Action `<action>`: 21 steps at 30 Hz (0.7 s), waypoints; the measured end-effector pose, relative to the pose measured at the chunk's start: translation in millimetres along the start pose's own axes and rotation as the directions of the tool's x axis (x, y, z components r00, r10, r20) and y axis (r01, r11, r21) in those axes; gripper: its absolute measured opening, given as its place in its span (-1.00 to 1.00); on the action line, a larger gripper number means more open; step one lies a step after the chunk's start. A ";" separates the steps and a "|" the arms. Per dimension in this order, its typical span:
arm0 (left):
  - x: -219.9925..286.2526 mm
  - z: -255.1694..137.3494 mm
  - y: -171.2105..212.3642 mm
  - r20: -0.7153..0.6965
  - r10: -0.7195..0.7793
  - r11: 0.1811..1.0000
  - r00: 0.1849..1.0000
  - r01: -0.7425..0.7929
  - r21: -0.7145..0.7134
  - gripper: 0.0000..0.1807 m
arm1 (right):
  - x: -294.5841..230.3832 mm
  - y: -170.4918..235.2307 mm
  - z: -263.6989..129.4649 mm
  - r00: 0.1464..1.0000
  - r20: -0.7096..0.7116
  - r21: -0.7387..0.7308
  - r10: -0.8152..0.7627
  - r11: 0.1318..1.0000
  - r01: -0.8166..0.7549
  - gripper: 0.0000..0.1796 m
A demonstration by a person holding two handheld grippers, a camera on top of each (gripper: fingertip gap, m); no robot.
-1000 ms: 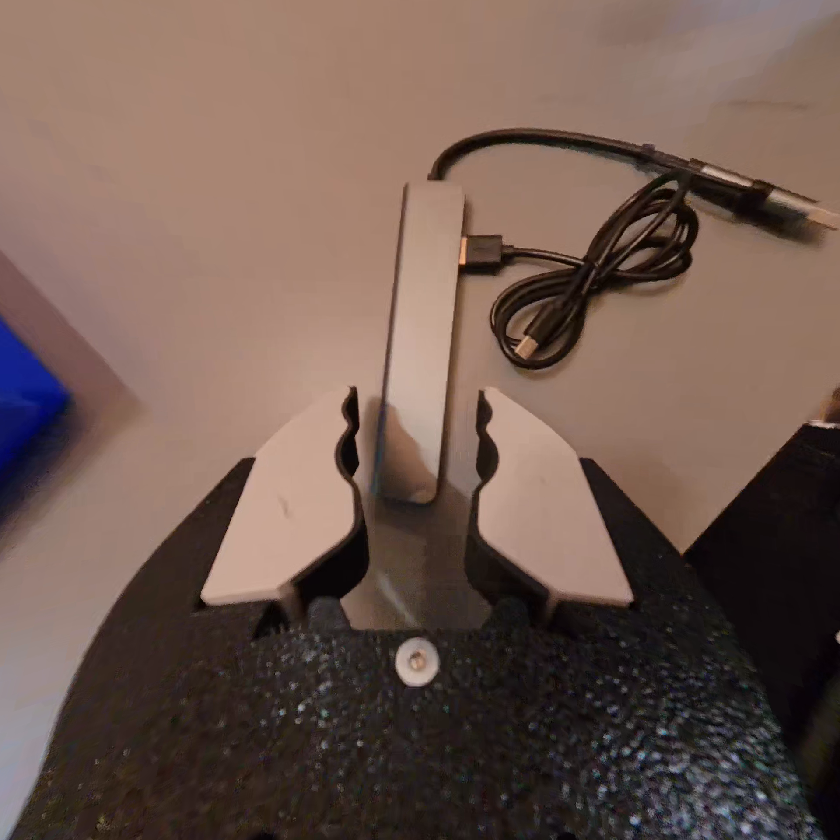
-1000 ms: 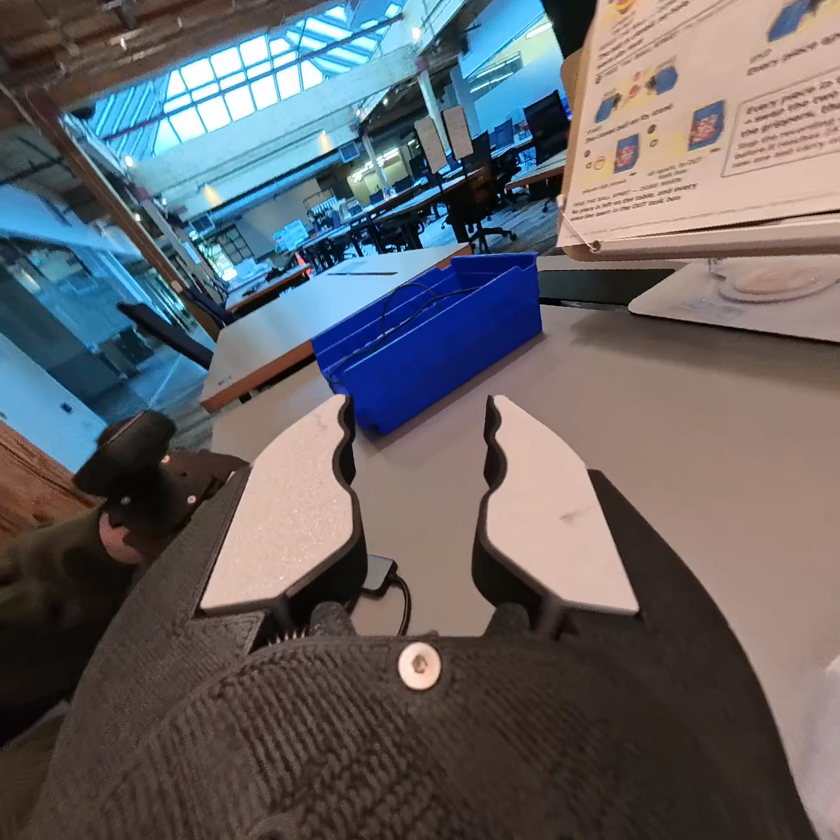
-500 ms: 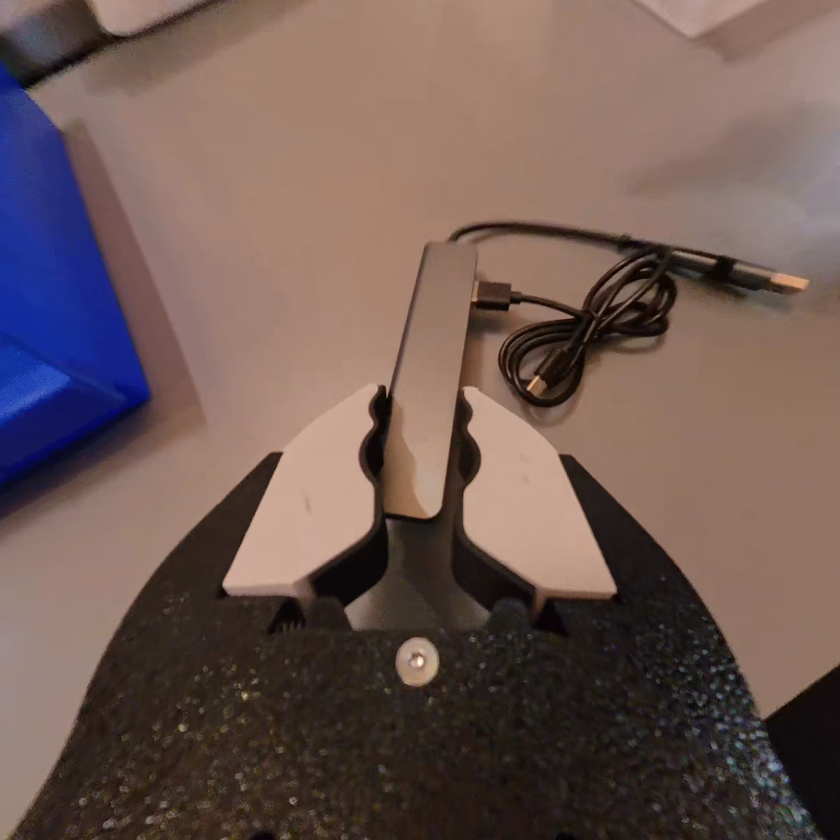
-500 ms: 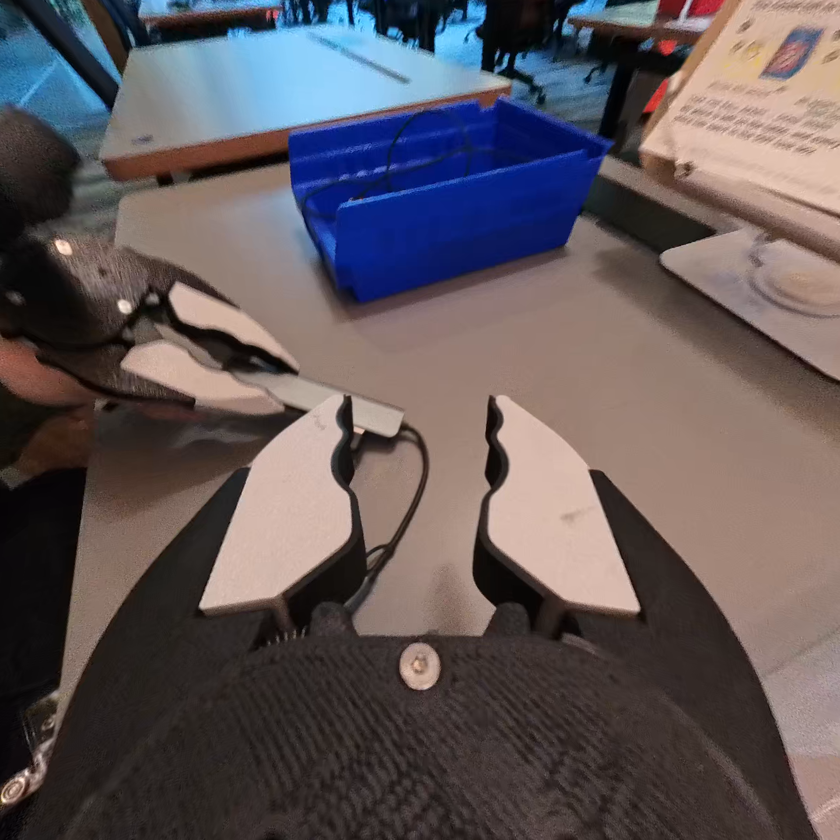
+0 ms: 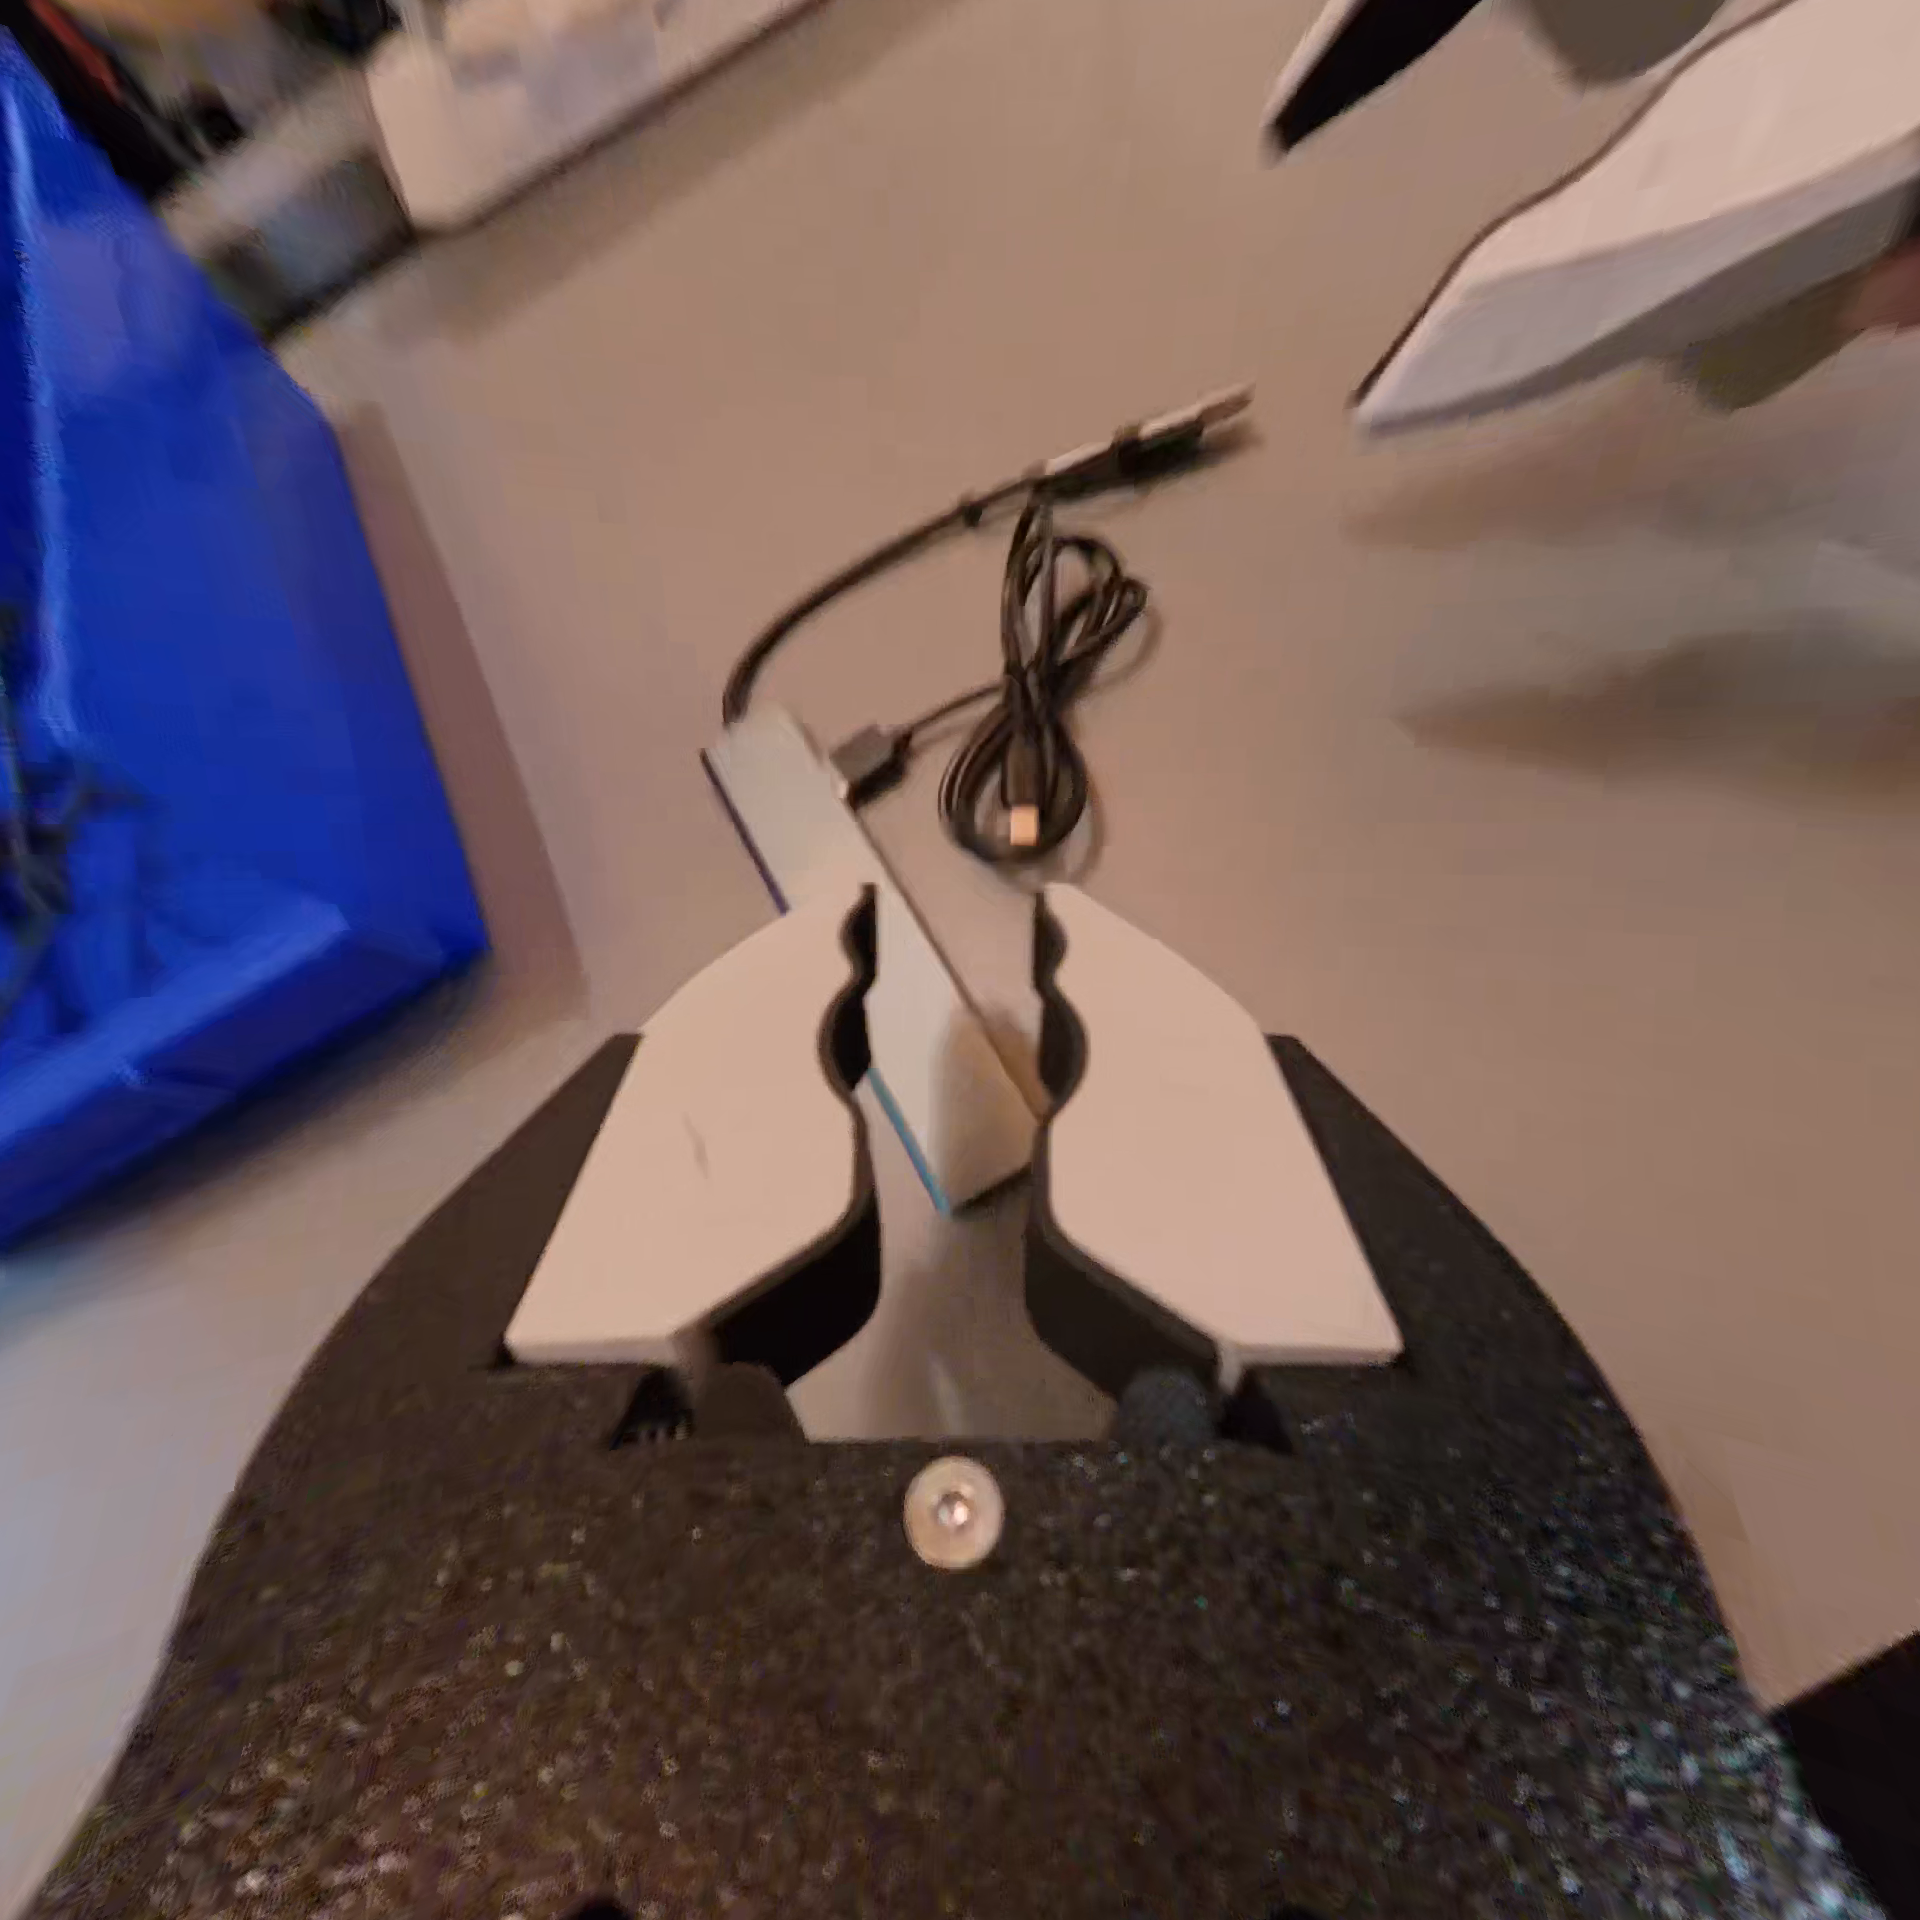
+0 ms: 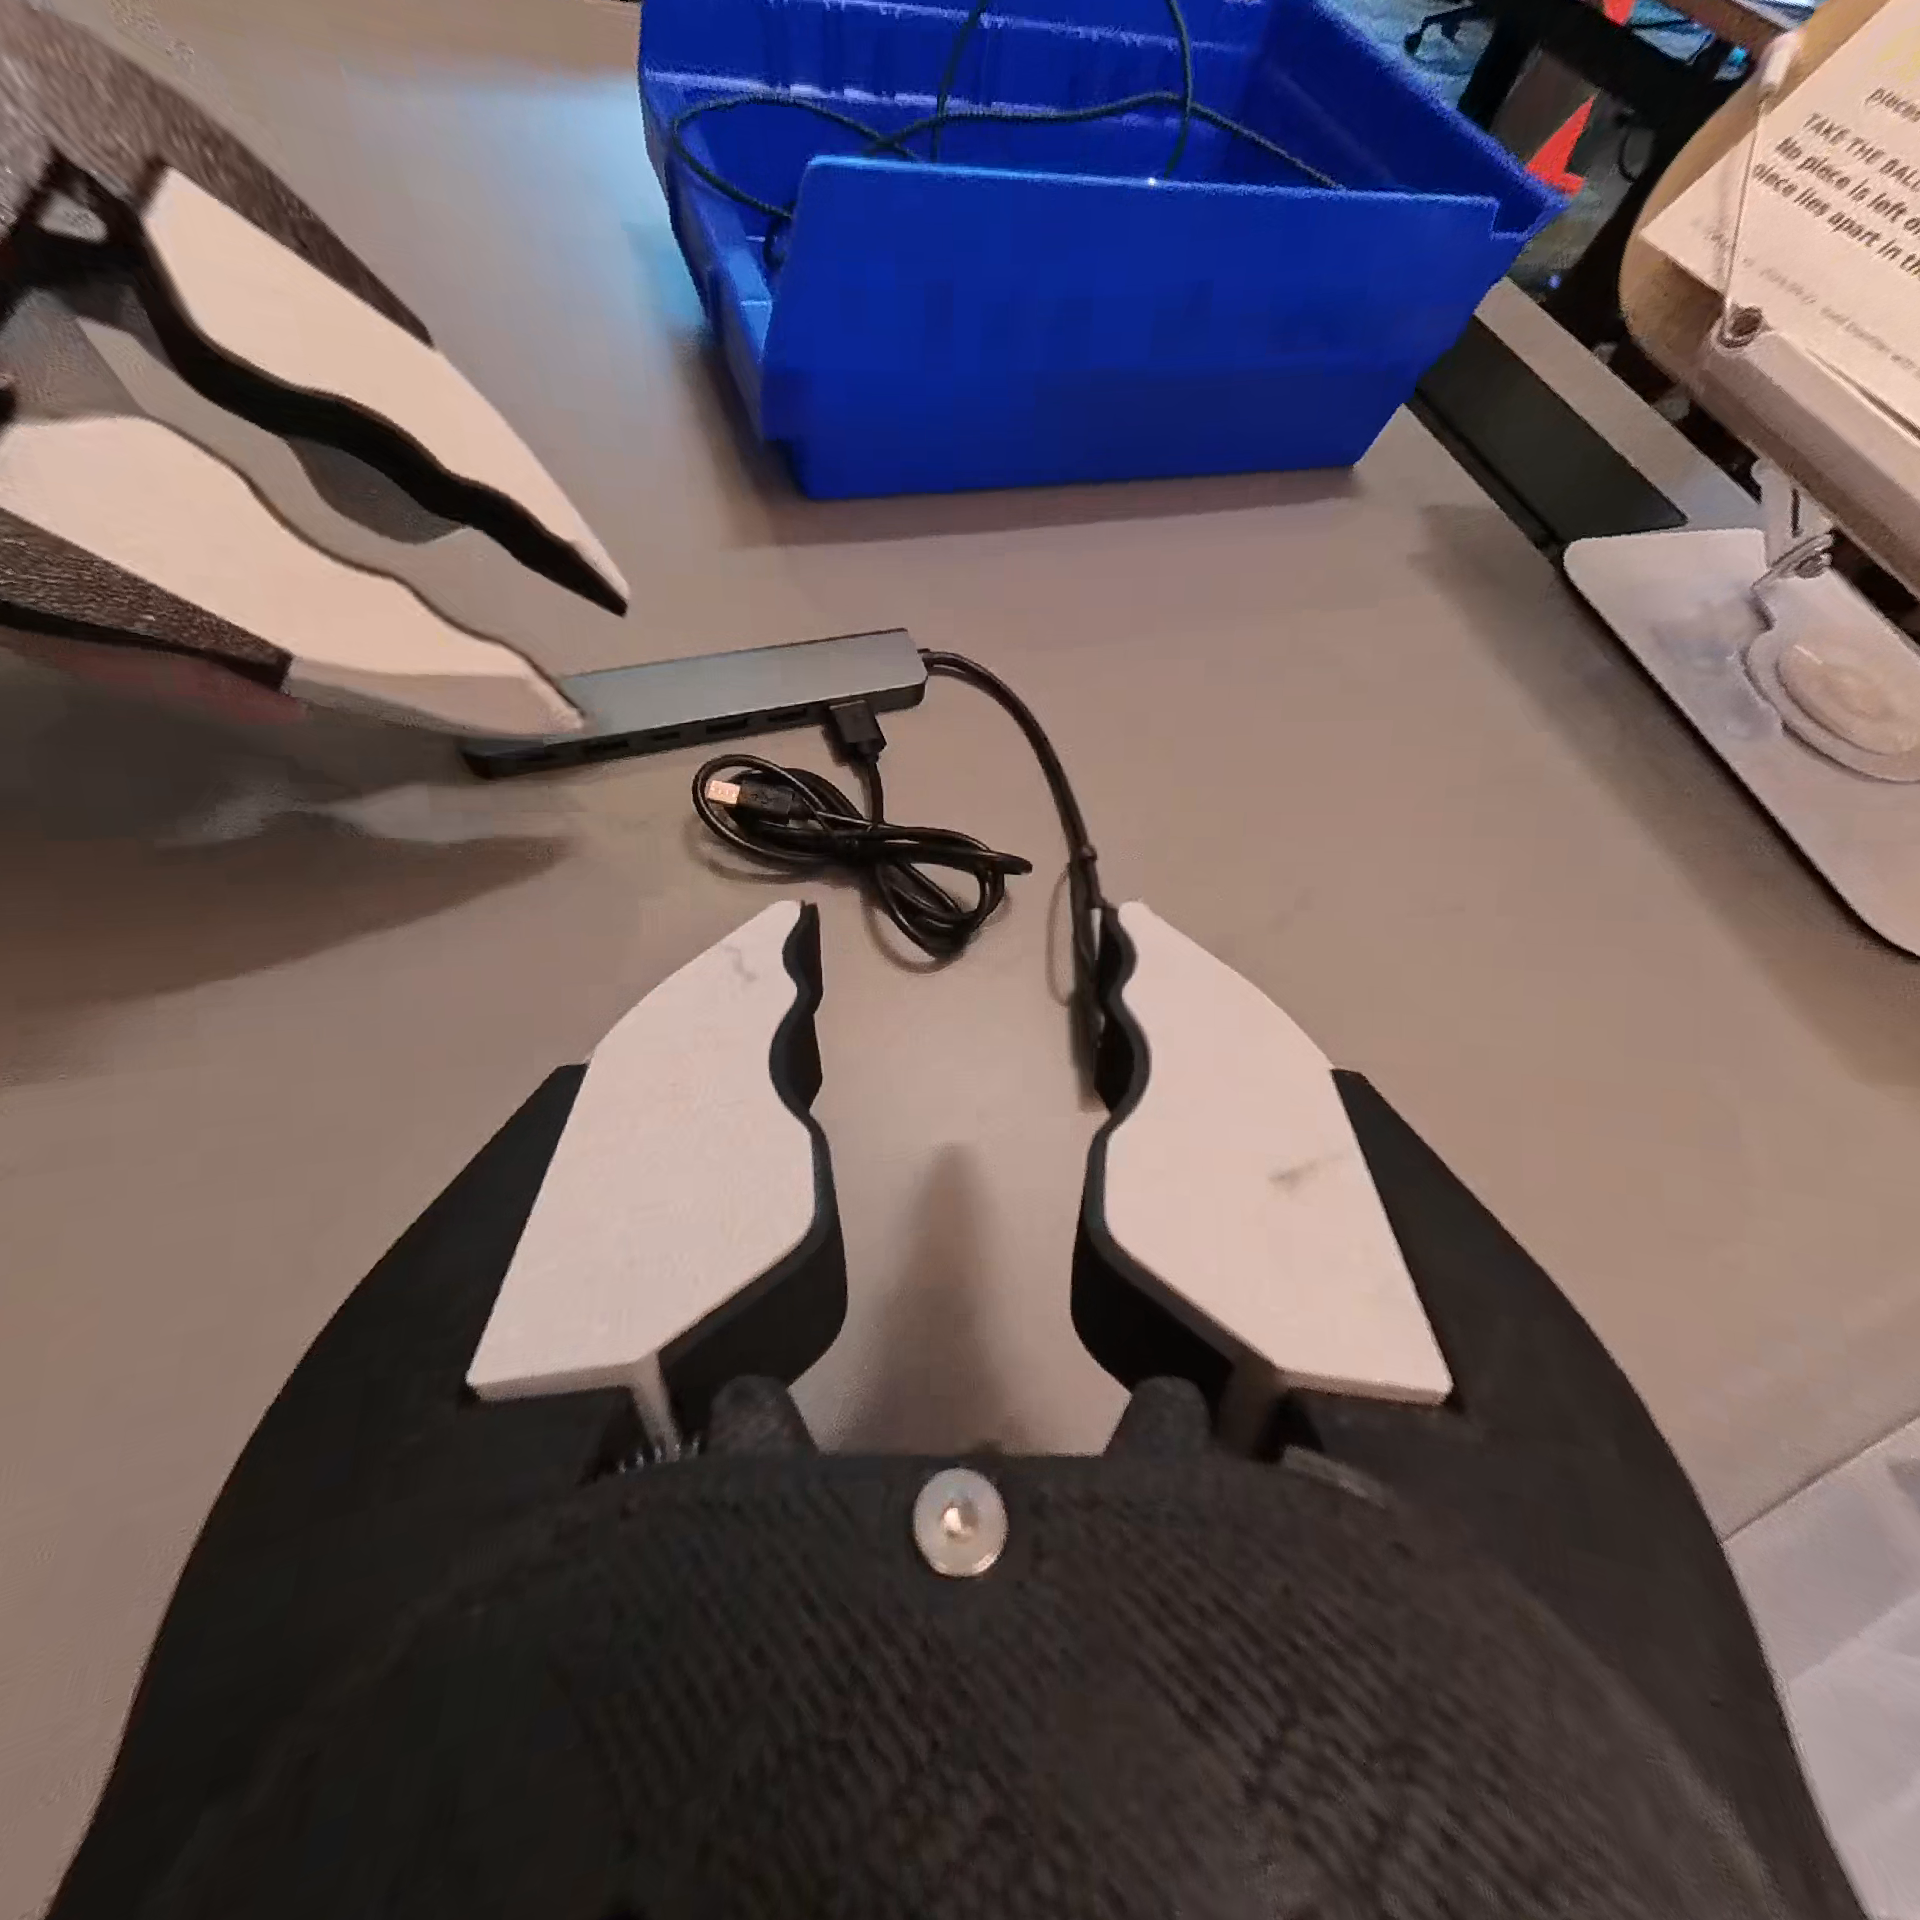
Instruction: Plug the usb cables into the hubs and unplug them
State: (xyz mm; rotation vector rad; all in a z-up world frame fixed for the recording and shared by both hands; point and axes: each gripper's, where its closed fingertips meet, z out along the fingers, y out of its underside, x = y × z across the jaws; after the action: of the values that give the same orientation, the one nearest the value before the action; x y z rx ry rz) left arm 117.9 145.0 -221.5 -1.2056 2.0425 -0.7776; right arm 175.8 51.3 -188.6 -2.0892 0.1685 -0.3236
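A slim grey USB hub point(image 6: 748, 675) lies on the grey table. My left gripper point(image 5: 953, 904) is shut on its near end point(image 5: 935, 1039) and is rolled to one side; it also shows in the right wrist view point(image 6: 594, 660). A black USB cable point(image 6: 862, 842) lies coiled beside the hub, with one plug point(image 6: 857, 727) in a hub port and its free end point(image 6: 727, 792) loose. The hub's own lead point(image 6: 1039, 748) runs toward my right gripper point(image 6: 964, 909), which is open and empty just above the table. The lead's plug point(image 6: 1086, 997) lies against the right finger's inner side.
A blue bin point(image 6: 1091, 343) holding a dark cable stands behind the hub; it shows at the left in the left wrist view point(image 5: 156, 727). A white stand base point(image 6: 1714, 665) with a printed sheet point(image 6: 1849, 208) is at the right.
My left gripper closed on the hub's end, then rolled with it. My right gripper tipped down and moved in over the coiled cable and the hub's lead, staying open.
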 end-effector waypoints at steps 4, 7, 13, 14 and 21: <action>-15.4 1.6 38.6 0.076 -0.224 0.963 0.972 0.233 -0.135 -0.39 | 8.3 -2.7 -4.5 0.999 -0.036 0.015 -0.005 1.000 0.005 -0.44; -2.5 4.5 52.6 0.062 -0.319 0.931 0.946 0.325 -0.168 -0.35 | 8.1 -5.1 -5.1 0.999 -0.040 0.024 -0.005 1.000 0.006 -0.44; -5.5 10.3 49.6 0.070 -0.316 0.939 0.946 0.323 -0.122 -0.60 | 4.9 -11.1 -5.3 0.999 -0.036 0.058 0.010 0.998 -0.008 -0.44; -5.2 11.5 48.7 0.053 -0.305 0.943 0.951 0.309 -0.125 -0.66 | 4.6 -12.0 -5.0 0.999 -0.030 0.069 0.020 0.997 -0.018 -0.44; 5.1 4.9 15.9 0.041 0.016 0.999 0.999 -0.017 0.031 -0.67 | 12.2 -21.2 -11.7 0.989 -0.109 0.125 -0.101 0.986 0.115 -0.39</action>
State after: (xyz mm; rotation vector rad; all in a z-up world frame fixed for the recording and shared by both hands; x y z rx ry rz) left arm 111.4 146.1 -237.6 -1.1763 1.9974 -0.7688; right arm 183.8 49.5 -162.7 -1.9568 0.0921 -0.4948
